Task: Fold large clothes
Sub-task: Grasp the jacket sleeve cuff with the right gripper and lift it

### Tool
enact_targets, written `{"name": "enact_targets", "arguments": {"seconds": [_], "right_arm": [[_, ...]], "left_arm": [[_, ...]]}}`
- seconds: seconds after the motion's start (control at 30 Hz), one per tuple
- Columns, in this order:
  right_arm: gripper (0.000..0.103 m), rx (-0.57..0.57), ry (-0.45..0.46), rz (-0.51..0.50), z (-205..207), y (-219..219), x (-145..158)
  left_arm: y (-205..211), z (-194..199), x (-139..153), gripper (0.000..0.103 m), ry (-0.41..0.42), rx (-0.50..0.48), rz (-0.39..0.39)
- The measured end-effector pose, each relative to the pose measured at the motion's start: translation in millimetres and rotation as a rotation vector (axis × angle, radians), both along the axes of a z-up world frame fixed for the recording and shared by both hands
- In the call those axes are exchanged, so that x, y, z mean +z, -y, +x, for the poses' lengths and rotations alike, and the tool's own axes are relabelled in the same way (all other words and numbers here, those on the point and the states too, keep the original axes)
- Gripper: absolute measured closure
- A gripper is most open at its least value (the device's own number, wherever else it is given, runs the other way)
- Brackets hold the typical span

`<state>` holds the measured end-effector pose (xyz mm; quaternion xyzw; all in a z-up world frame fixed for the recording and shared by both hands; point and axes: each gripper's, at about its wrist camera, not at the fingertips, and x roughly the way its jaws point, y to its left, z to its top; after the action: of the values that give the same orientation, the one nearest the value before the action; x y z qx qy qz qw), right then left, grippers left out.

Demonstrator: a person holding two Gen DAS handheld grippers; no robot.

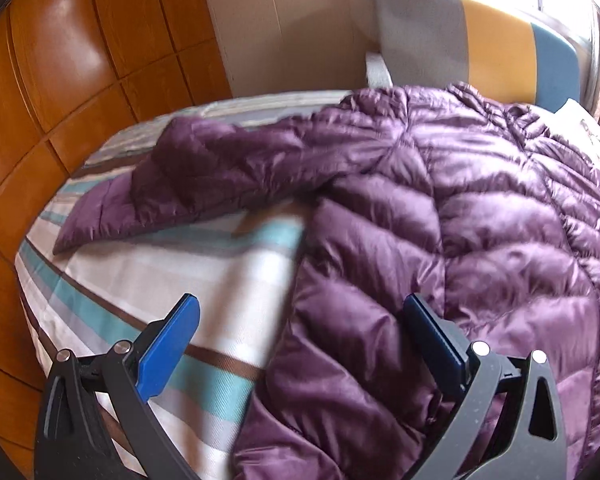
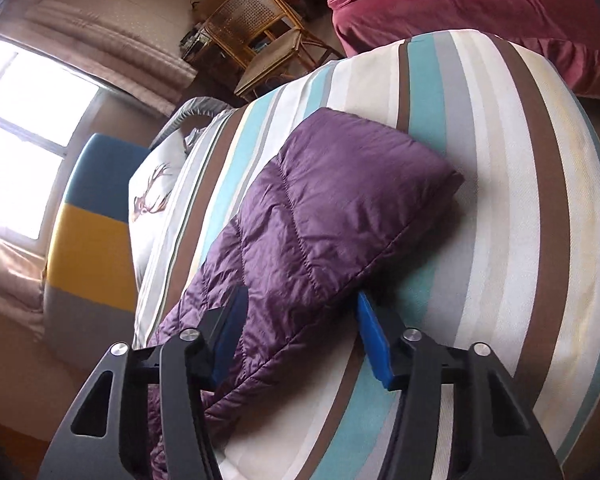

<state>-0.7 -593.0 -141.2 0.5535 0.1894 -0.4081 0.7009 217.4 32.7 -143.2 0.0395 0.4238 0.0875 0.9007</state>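
Note:
A purple quilted down jacket (image 1: 440, 216) lies spread on the striped bed (image 1: 148, 276). One sleeve (image 1: 204, 176) stretches out to the left. My left gripper (image 1: 300, 312) is open above the jacket's left side edge, one finger over the sheet, the other over the jacket. In the right wrist view the other sleeve (image 2: 320, 208) lies across the striped sheet (image 2: 500, 200). My right gripper (image 2: 304, 308) is open, its jaws on either side of that sleeve, not closed on it.
A wooden wardrobe (image 1: 60, 80) stands left of the bed. A grey, yellow and blue headboard (image 1: 492, 44) and a deer-print pillow (image 2: 156, 196) lie at the bed's head. A rattan chair (image 2: 256, 28) and a red ruffled cover (image 2: 480, 12) are beyond the bed.

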Motion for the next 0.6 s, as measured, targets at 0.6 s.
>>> {"name": "enact_targets", "arguments": {"seconds": [0.6], "right_arm": [[0.093, 0.293, -0.102, -0.399, 75.9, -37.2, 77.9]], "left_arm": [[-14.5, -10.6, -5.3, 0.002, -0.012, 0.041, -0.077]]}}
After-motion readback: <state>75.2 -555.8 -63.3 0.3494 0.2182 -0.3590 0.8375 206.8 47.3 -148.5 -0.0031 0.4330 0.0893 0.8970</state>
